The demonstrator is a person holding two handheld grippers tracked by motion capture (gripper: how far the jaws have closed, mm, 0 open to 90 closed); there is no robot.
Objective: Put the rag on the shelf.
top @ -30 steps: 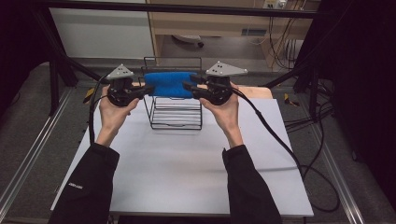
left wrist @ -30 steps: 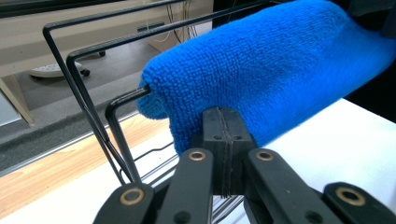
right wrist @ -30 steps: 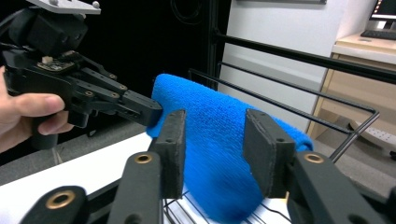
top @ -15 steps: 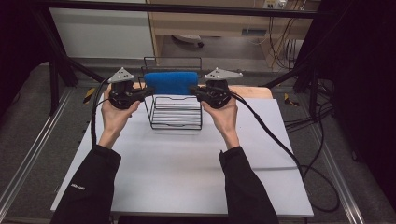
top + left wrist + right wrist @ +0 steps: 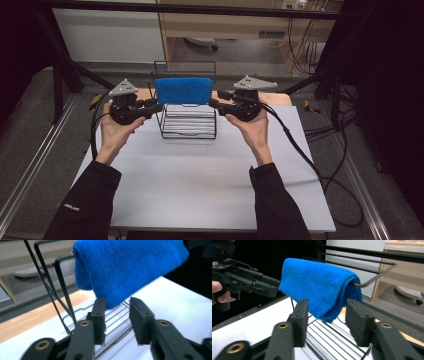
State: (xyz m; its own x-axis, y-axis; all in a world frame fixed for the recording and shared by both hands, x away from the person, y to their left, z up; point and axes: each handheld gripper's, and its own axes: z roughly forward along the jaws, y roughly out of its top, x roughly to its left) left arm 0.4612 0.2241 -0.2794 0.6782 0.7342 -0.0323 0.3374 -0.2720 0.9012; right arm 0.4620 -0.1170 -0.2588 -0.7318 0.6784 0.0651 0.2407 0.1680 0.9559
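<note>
**Soft blue cloth draped over the wire rack, both hand-held grippers let go**

The folded bright-blue terry cloth [image 5: 182, 90] looked light, limp and thick-piled, a thing that would sag and slide rather than hold a shape. It would not break, and its nap would give rubber pads plenty of friction. The best places to take hold seemed to be the two hanging ends, low down where both layers fall together, pinched from the sides; a grip on one layer alone would likely pull the fold apart or drag it along the bar.

It hung doubled over the front top bar of the black wire rack [image 5: 188, 121], which stood at the far middle of the white surface [image 5: 200, 185]. Its lower edge dangled free above the rack's ribbed floor.

The left hand-held gripper [image 5: 153, 104] sat just beside the cloth's left end, its jaws having just been opening; in the left gripper view the left hand-held gripper [image 5: 117, 315] stood partly apart with the cloth's lower corner [image 5: 125, 267] just ahead of the pads, unpressed. The right hand-held gripper [image 5: 214, 103] mirrored it at the other end, jaws likewise just opened; in the right gripper view the right hand-held gripper [image 5: 327, 320] flanked the hanging fold [image 5: 319, 287] without squeezing it.
</note>
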